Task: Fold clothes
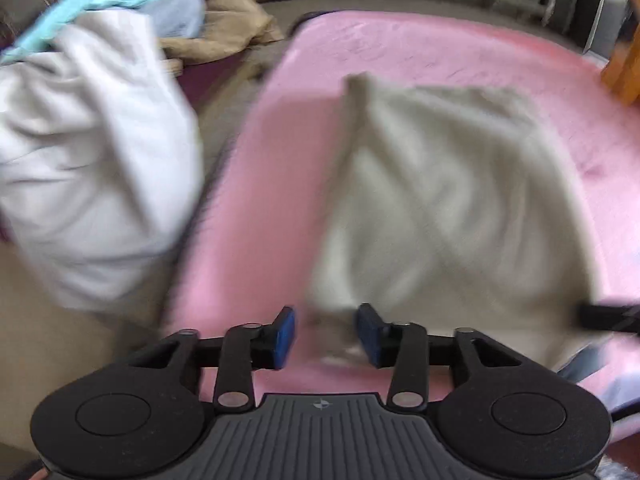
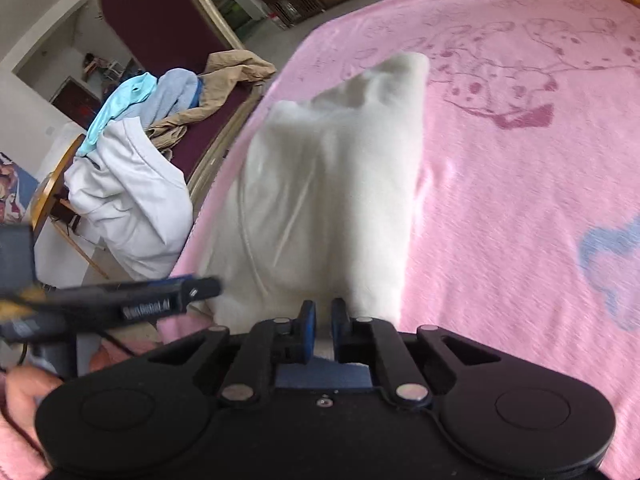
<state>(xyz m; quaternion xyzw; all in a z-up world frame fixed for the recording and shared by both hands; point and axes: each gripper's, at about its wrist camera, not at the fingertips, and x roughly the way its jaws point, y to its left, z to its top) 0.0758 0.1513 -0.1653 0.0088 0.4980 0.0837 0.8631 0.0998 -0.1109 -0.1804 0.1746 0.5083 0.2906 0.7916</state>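
Note:
A white garment (image 1: 448,200) lies crumpled on the pink blanket (image 1: 440,48), blurred in the left wrist view. My left gripper (image 1: 328,336) hovers at its near left corner, blue pads apart, with the cloth's edge just in front of and between them. In the right wrist view the white garment (image 2: 332,200) runs away from me along the blanket's left edge. My right gripper (image 2: 324,330) is at its near edge, pads almost together with white cloth in the thin gap. The left gripper's finger (image 2: 192,292) shows at the left there.
To the left of the blanket, a chair carries a pile of clothes: a white piece (image 2: 128,196), a light blue one (image 2: 124,100) and a tan one (image 2: 232,68). A wooden object (image 1: 624,72) stands at the far right. A hand (image 2: 24,396) shows at lower left.

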